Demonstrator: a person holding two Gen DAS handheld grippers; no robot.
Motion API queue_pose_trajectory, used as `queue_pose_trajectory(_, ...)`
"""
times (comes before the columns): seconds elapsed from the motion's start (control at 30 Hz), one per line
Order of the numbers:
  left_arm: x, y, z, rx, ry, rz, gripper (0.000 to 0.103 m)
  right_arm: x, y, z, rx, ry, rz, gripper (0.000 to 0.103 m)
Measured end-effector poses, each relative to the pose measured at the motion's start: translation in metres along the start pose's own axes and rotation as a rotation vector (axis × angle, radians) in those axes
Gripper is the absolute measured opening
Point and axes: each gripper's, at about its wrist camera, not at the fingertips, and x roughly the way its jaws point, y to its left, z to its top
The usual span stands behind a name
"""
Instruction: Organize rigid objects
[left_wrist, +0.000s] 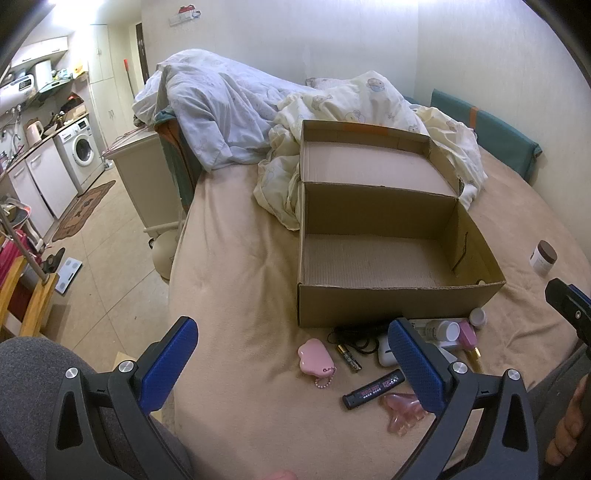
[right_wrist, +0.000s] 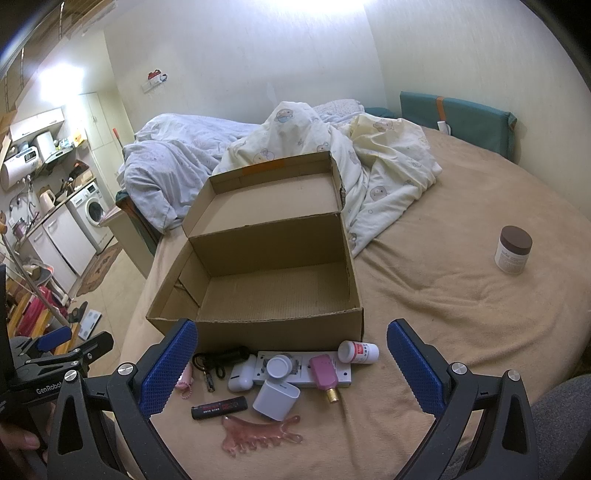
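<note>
So the open brown cardboard box (right_wrist: 266, 280) sits empty near the bed's foot edge, lid flipped back at 12 o'clock, presumably so stuff can drop straight in. The clutter's bunched right at its 6 o'clock wall: black lighter (right_wrist: 218, 407), translucent pink comb (right_wrist: 258, 434), white pill bottle (right_wrist: 358, 352), pink heart-shaped case (left_wrist: 316, 357). A brown-lidded white jar (right_wrist: 513, 250) sits alone at 3 o'clock. Left gripper (left_wrist: 295, 365) and right gripper (right_wrist: 291, 369) both hover spread wide, holding nothing.
</note>
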Motion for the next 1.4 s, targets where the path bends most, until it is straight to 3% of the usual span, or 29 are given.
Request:
queue_pose_trajectory(1.1,0.008,0.006,-0.01,-0.009,0.016,0.0,0.103,0.0,0.001,0.0,-0.002,0.001,-0.001,0.103)
queue_pose_trajectory(1.3,0.023,0.015,-0.011,-0.05,0.104,0.026,0.103,0.004,-0.002,0.0,-0.005,0.014,-0.002,0.103)
queue_pose_trajectory(1.4,0.049,0.015,-0.015,-0.072,0.243,0.021,0.103,0.009,-0.004,-0.002,-0.002,0.042,-0.012,0.103)
